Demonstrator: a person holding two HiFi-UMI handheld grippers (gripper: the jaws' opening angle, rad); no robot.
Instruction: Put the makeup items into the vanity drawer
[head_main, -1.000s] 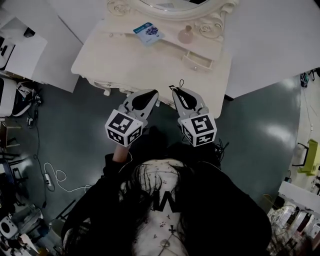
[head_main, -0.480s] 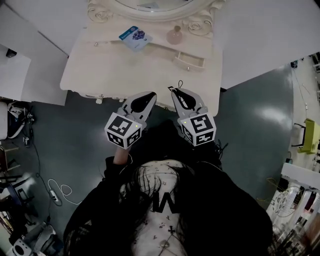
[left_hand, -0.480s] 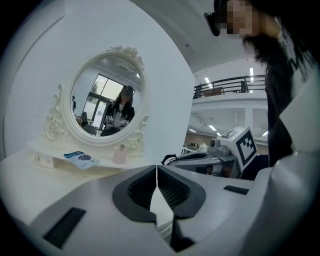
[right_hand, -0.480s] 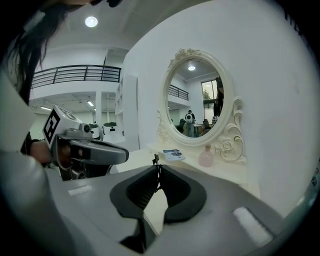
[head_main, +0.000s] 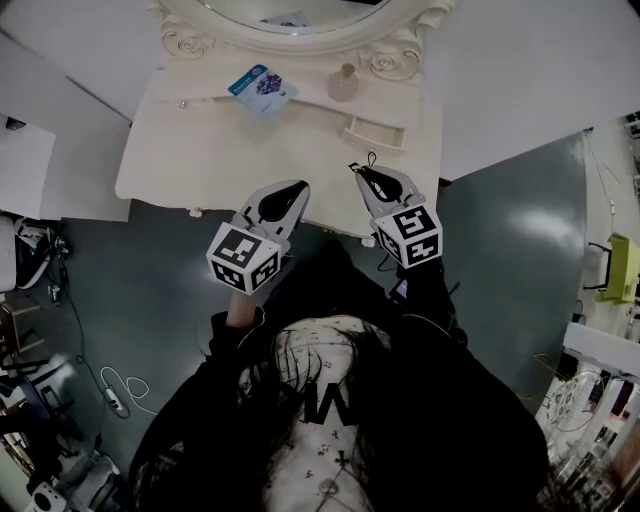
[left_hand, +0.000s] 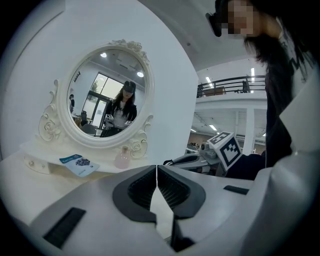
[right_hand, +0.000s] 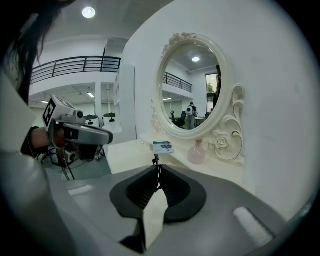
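Over the vanity (head_main: 200, 150) edge, left gripper (head_main: 298, 185) & right gripper (head_main: 364, 171) hang pressed together, empty — approach stage. Next, prob.: pull drawer (head_main: 375, 135) open.

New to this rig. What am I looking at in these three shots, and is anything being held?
No robot: a person holds a two-jaw gripper in each hand. The top-down picture is from a camera on the person's head, showing the left gripper and right gripper. The other two come from cameras on each gripper, looking along its jaws. On the vanity table, by the mirror, sit a blue packet and a pink bottle. Both grippers are closed and hold neither; a thin black loop sits at the right one's tips.
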